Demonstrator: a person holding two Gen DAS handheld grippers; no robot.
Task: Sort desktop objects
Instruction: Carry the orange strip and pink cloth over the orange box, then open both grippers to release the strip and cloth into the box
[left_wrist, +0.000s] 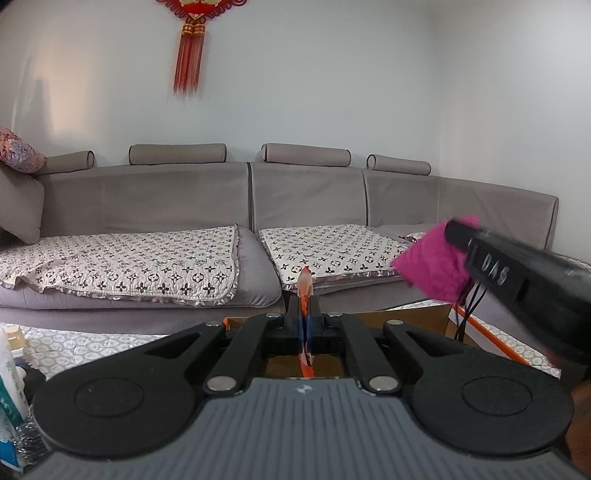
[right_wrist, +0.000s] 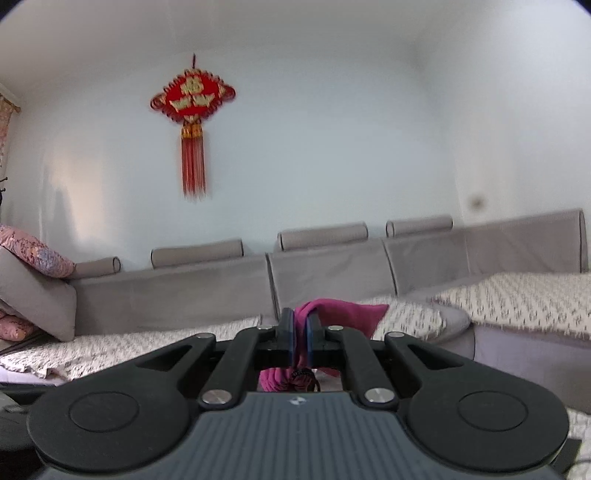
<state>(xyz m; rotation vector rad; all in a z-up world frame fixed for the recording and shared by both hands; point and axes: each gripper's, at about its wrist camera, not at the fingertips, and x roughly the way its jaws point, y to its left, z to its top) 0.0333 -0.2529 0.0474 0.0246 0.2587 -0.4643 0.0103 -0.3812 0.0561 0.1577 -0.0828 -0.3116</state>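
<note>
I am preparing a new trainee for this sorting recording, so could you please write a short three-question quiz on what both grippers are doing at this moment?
1. True or false: the left gripper is open and carries nothing.
2. Multiple choice: what is the right gripper shut on? A. a magenta cloth pouch B. a white mug C. a grey cushion
3. Short answer: in the left wrist view, what open container lies just beyond the left gripper's fingers?

Key:
1. False. It is shut on a thin orange packet.
2. A. Black cords hang from the pouch in the left wrist view.
3. A brown cardboard box with an orange edge.
</note>
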